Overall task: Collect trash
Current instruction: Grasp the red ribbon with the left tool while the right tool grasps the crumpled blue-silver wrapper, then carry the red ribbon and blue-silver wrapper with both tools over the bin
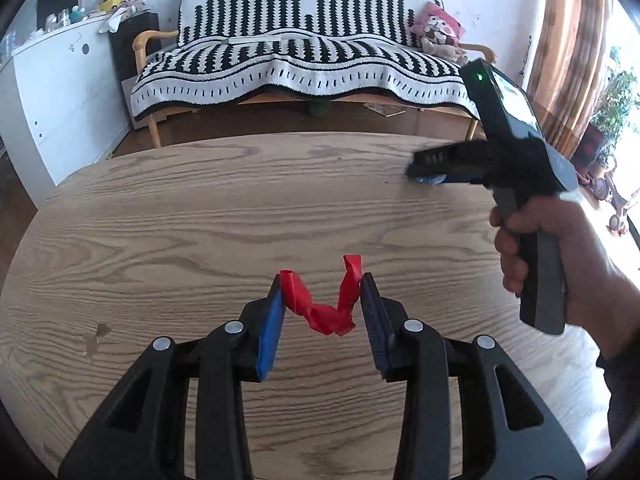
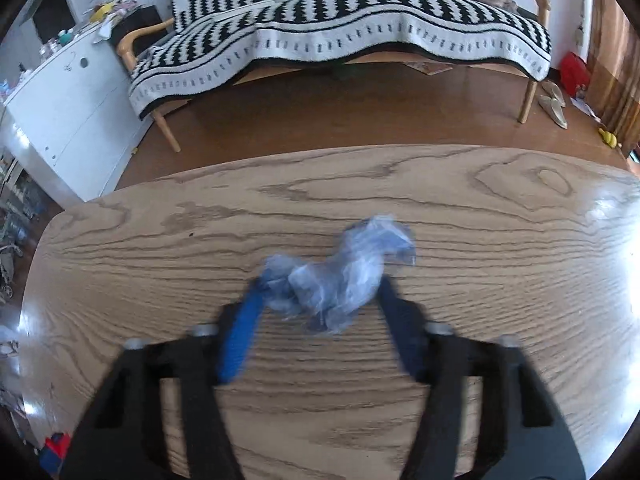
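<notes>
A twisted red strip of trash [image 1: 325, 303] lies on the wooden table [image 1: 200, 220] between the fingers of my left gripper [image 1: 323, 286]. The jaws stand open around it; the strip touches both pads. A crumpled clear bluish plastic bag [image 2: 340, 270] lies on the table [image 2: 500, 240] between the fingers of my right gripper [image 2: 322, 284], which is open around it and blurred by motion. In the left wrist view the right gripper [image 1: 424, 168] is far right near the table's back edge, held by a hand, with a bit of the bluish bag [image 1: 430, 180] under its tips.
Behind the table is a sofa [image 1: 304, 60] with a black-and-white blanket, and a white cabinet [image 1: 52, 92] at the left. A brown floor [image 2: 340, 120] lies between the table and the sofa. Curtains [image 1: 572, 60] hang at the right.
</notes>
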{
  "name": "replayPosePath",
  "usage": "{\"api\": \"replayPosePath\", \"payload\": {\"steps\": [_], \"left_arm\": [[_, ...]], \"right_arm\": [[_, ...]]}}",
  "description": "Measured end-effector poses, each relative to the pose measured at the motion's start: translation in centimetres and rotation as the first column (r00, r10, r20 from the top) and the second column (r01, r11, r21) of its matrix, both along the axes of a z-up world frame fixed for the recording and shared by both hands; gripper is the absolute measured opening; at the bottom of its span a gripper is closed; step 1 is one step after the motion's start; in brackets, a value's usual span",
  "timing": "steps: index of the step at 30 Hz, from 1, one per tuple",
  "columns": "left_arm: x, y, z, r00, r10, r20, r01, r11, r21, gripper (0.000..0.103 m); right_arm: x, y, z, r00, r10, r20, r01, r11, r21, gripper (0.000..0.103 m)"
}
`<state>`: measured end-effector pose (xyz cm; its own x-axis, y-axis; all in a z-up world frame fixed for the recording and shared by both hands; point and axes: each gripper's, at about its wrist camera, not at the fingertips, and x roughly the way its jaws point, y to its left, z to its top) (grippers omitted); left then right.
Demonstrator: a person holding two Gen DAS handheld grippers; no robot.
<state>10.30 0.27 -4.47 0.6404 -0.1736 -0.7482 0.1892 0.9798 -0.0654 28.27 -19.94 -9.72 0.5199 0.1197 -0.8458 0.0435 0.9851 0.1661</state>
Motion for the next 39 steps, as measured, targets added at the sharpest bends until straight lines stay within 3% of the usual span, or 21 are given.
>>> {"api": "replayPosePath", "payload": {"steps": [6, 12, 17, 21, 25, 29, 32, 39], "left_arm": [[-0.2, -1.6, 0.8, 1.000, -0.003, 0.002, 0.003, 1.000, -0.015, 0.037], [-1.5, -5.5, 2.0, 0.998, -0.053, 0.019, 0.053, 0.998, -0.033, 0.037], [-3.9, -11.0, 3.0, 0.988, -0.151, 0.035, 0.152, 0.987, -0.046, 0.037], [-6.0, -16.3, 3.6, 0.969, -0.241, 0.044, 0.244, 0.968, -0.065, 0.037], [-8.5, -22.4, 3.7, 0.937, -0.347, 0.045, 0.349, 0.934, -0.081, 0.037], [-11.9, -29.3, 3.4, 0.887, -0.460, 0.044, 0.462, 0.881, -0.099, 0.037], [-14.9, -34.2, 2.9, 0.842, -0.538, 0.043, 0.539, 0.835, -0.110, 0.037], [-21.4, -44.1, 0.5, 0.728, -0.686, 0.014, 0.682, 0.722, -0.118, 0.037]], "right_arm": [[-4.6, -0.7, 2.9, 0.997, 0.034, 0.069, -0.034, 0.999, 0.006, 0.027], [-14.1, -4.6, 7.0, 0.991, 0.047, 0.128, -0.047, 0.999, 0.001, 0.027], [-23.7, -11.4, 9.3, 0.986, -0.036, 0.163, 0.035, 0.999, 0.005, 0.027], [-32.1, -18.4, 10.1, 0.968, -0.167, 0.187, 0.175, 0.984, -0.026, 0.027], [-40.1, -25.6, 9.9, 0.928, -0.315, 0.200, 0.329, 0.943, -0.045, 0.027], [-47.1, -31.9, 8.8, 0.872, -0.451, 0.190, 0.469, 0.881, -0.057, 0.026], [-52.5, -36.9, 6.9, 0.813, -0.560, 0.162, 0.573, 0.819, -0.045, 0.026], [-60.2, -45.0, 2.1, 0.716, -0.697, 0.053, 0.698, 0.716, -0.003, 0.027]]}}
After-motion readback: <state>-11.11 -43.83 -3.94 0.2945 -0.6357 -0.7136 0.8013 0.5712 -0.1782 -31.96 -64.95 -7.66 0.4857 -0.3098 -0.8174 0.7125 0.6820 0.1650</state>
